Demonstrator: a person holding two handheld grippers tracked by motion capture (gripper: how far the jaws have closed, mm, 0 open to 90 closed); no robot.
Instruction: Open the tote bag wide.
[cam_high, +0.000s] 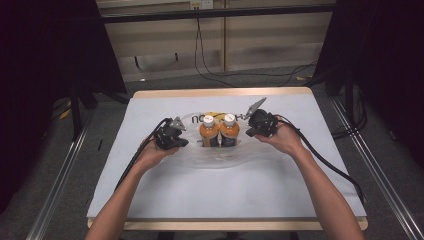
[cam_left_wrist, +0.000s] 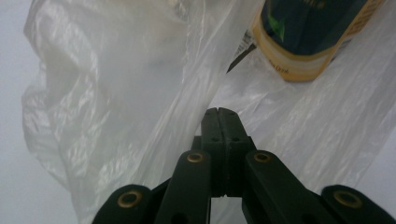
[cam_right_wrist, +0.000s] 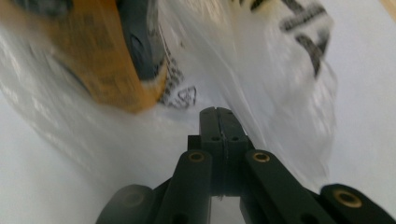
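Note:
Two bottles of orange drink with white caps (cam_high: 209, 131) (cam_high: 229, 130) stand side by side inside a clear plastic bag (cam_high: 215, 159) at the middle of the white table. My left gripper (cam_high: 185, 143) is at the bag's left edge. In the left gripper view its jaws (cam_left_wrist: 219, 111) are pressed together, and a fold of the bag's film (cam_left_wrist: 116, 93) runs right up to their tips, below a bottle's base (cam_left_wrist: 303, 42). My right gripper (cam_high: 248, 133) is at the bag's right edge. Its jaws (cam_right_wrist: 218, 110) are likewise shut where the film (cam_right_wrist: 280, 84) gathers, next to a blurred bottle (cam_right_wrist: 93, 65).
The white-covered table (cam_high: 225, 195) has bare surface in front of the bag and on both sides. A thick black cable (cam_high: 325, 160) trails from my right gripper across the table's right part. Dark stands and floor cables lie beyond the table's far edge.

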